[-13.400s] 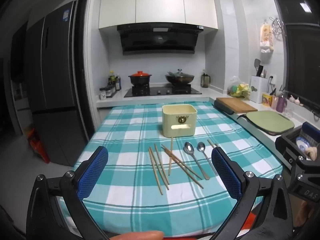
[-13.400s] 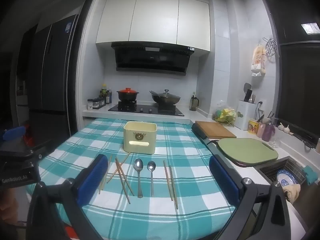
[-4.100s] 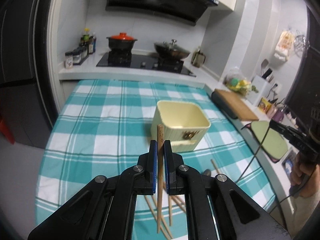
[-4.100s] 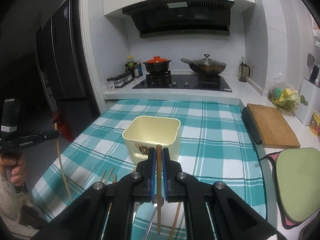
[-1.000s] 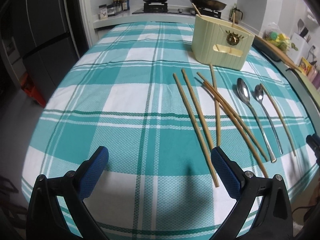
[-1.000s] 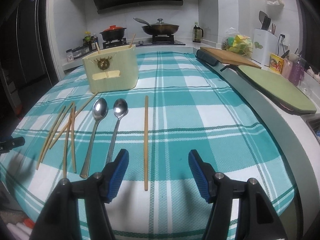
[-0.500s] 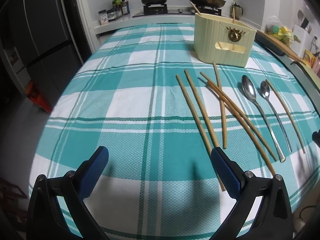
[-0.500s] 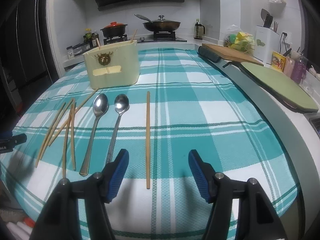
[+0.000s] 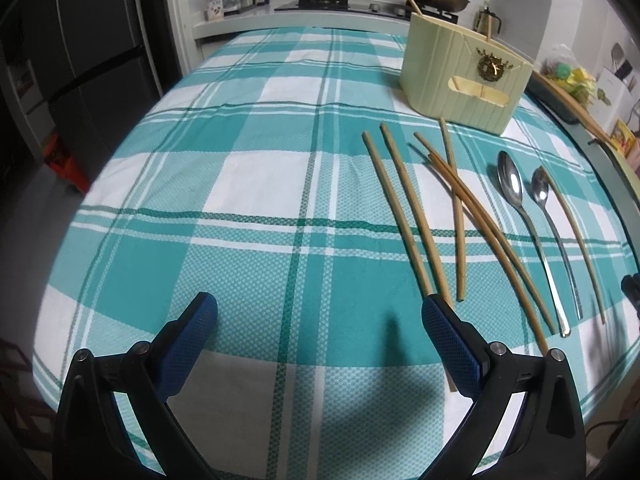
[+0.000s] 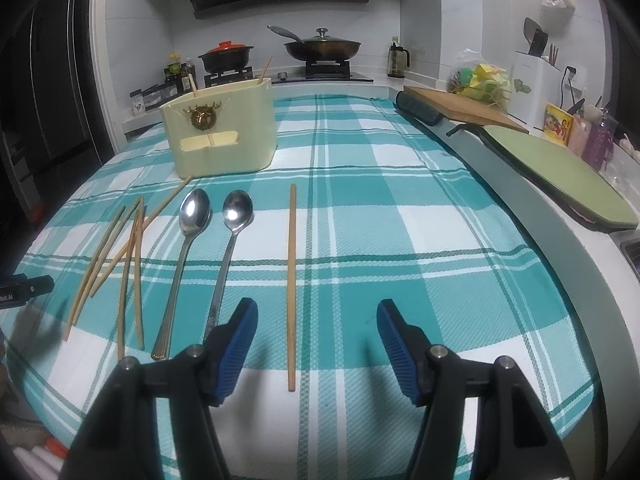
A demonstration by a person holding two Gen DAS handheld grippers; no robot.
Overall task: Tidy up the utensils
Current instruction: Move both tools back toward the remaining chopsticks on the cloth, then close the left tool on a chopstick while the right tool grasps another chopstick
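Your left gripper (image 9: pixel 320 320) hangs over the near edge of the tabletop (image 9: pixel 248 176), its blue fingers (image 9: pixel 192 340) spread wide with nothing between them but checked cloth. Its right finger sits just over the near ends of the two leftmost chopsticks (image 9: pixel 404 212), though you cannot tell from this view whether it touches them.

Your right gripper (image 10: pixel 316 328) is also released, fingers (image 10: pixel 236 340) partly apart and empty. A single chopstick (image 10: pixel 292 280) lies on the cloth in line with the gap between them, nearer the left finger, and its near end reaches in between the fingertips without being pinched.

The holder (image 10: pixel 220 132), a cream box with a gold stag badge, stands upright further back on the tabletop. Two chopstick tips (image 10: pixel 264 68) poke up out of it.

Still lying flat on the cloth are the rest of the utensils. Left of the single chopstick, in the right wrist view, two spoons (image 10: pixel 192 216) lie side by side, bowls towards the holder, the left one larger. Further left is a loose bunch of five chopsticks (image 10: pixel 128 256), some crossing one another, one of them reaching up to the foot of the holder. The tip of your left gripper shows at the left edge of that view.

A stove with a red-lidded pot (image 10: pixel 226 56) and a wok (image 10: pixel 320 46) sits behind the tabletop.
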